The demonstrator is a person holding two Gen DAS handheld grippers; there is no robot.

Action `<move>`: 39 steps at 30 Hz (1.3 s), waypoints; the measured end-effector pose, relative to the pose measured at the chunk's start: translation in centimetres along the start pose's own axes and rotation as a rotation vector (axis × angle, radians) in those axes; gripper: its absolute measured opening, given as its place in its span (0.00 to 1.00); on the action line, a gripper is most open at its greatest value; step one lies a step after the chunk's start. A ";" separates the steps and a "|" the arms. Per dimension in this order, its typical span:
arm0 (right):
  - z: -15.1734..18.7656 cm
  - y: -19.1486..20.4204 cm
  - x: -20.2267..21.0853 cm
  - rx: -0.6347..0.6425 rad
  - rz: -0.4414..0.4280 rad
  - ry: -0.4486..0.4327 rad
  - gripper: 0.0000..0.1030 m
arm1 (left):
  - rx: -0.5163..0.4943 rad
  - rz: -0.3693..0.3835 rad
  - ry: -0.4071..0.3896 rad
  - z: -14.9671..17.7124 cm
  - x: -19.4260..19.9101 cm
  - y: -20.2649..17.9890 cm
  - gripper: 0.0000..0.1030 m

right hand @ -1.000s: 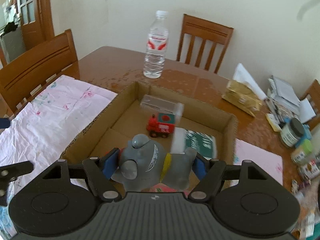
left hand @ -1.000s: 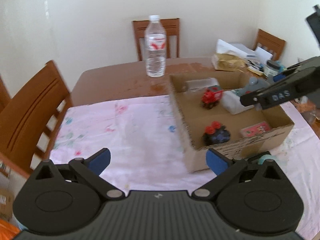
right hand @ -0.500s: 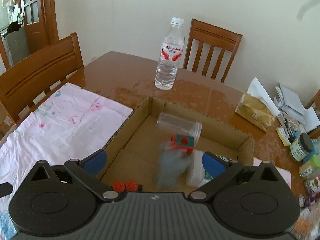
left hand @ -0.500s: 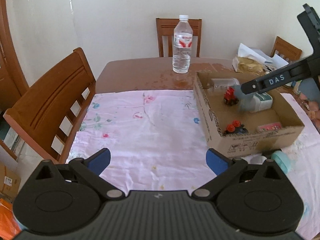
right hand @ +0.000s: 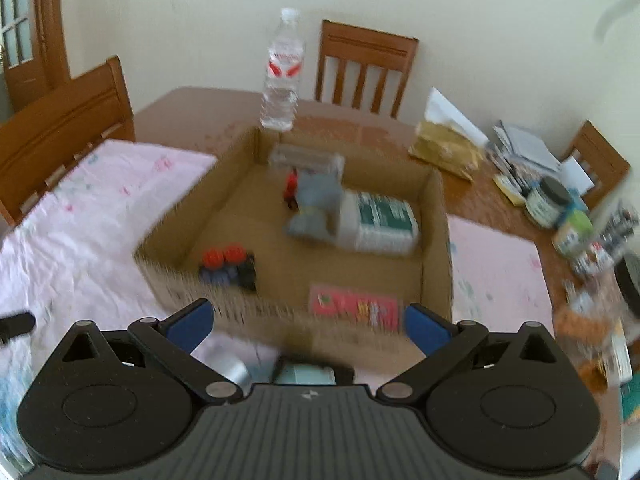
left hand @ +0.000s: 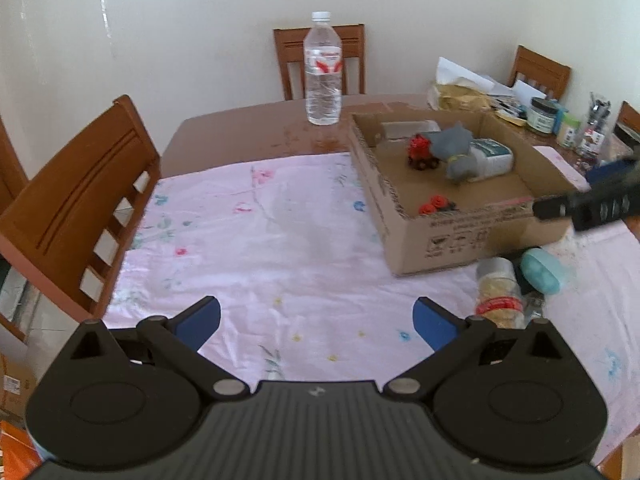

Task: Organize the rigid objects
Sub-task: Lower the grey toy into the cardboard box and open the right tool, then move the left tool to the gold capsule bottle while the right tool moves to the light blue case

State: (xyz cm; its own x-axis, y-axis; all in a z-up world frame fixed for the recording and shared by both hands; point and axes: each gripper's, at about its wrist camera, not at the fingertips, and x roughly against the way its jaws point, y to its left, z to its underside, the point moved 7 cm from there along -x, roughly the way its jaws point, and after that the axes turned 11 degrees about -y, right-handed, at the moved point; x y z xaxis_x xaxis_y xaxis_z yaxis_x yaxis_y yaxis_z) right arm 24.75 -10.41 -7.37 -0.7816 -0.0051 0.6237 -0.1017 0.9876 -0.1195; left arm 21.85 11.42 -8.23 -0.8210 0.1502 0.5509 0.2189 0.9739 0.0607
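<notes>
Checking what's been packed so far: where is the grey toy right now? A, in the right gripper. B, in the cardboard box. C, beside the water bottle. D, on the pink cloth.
B: the grey toy lies inside the box, against the white bottle.

I count one cardboard box (left hand: pixel 460 236) holding six things: one grey toy (left hand: pixel 454 146), two toy cars (left hand: pixel 420 152), one white bottle (left hand: pixel 492 156), one clear jar (left hand: pixel 404 130), one pink card (right hand: pixel 354 306). On my bench stands one water bottle (left hand: pixel 322 76); around it, three chairs (left hand: pixel 76 204).
</notes>
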 end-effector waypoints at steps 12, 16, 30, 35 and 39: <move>5.2 -1.9 -1.6 -0.115 0.054 0.094 1.00 | -0.011 0.072 0.015 0.7 -0.3 -1.5 0.99; 5.8 -2.0 -3.4 -0.152 0.027 0.130 1.00 | 0.006 0.054 0.034 1.1 -0.5 -1.7 0.99; 7.2 -3.2 -5.8 -0.202 -0.055 0.167 1.00 | 0.008 0.034 0.096 1.5 -1.4 -5.1 0.99; 7.7 -4.0 -5.9 -0.220 -0.063 0.168 1.00 | -0.010 0.043 0.099 1.0 -1.9 -6.7 0.99; 7.8 -4.6 -5.7 -0.232 -0.067 0.165 1.00 | -0.016 0.049 0.097 0.6 -2.2 -7.6 0.99</move>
State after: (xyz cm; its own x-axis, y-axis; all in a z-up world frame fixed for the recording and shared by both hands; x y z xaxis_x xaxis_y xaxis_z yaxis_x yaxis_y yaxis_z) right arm 24.85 -16.16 -16.39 -0.6652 -0.0649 0.7439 0.0087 0.9955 0.0947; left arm 21.67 3.77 -10.38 -0.7544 0.1801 0.6312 0.2669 0.9627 0.0443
